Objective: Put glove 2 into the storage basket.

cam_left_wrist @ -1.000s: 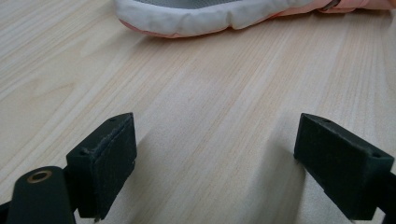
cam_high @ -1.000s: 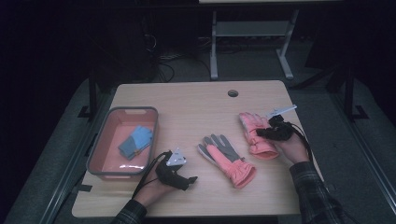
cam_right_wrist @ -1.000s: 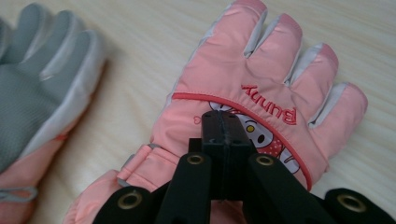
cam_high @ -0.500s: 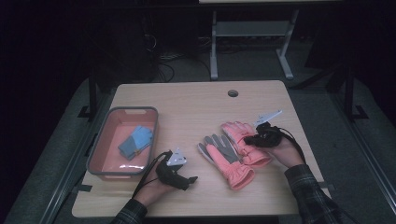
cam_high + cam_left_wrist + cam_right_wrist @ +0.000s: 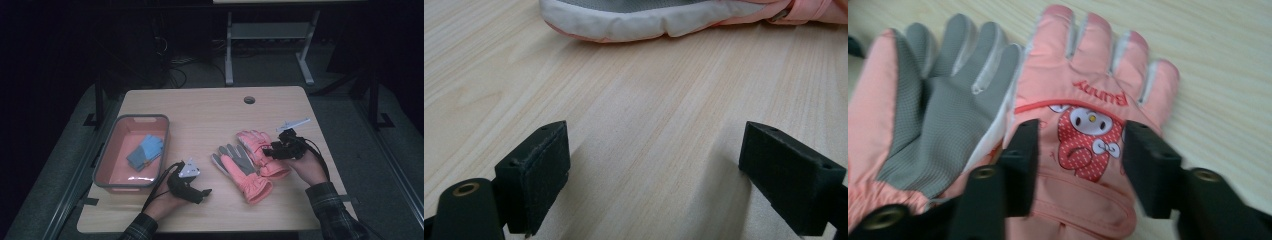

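Pink gloves, high view: two lie side by side on the wooden table [image 5: 210, 110]; the grey-palmed glove [image 5: 239, 170] lies nearest the tray [image 5: 102, 165], the bunny glove [image 5: 260, 152] touches its far side.
Tray contents, high view: a blue glove [image 5: 146, 151] lies inside.
Right gripper, high view: right gripper [image 5: 274, 151] sits on the bunny glove, on the side away from the tray.
Left gripper, high view: left gripper [image 5: 204, 192] rests on the table between the tray and the grey-palmed glove.
Left gripper view: jaws stand wide apart over bare wood; left gripper [image 5: 654, 165] holds nothing; the grey-palmed glove's edge [image 5: 649, 20] lies just ahead.
Right gripper view: right gripper [image 5: 1080, 150] has jaws apart, straddling the bunny glove's [image 5: 1093, 115] emblem; whether they pinch the fabric cannot be told. The grey-palmed glove [image 5: 943, 110] touches it.
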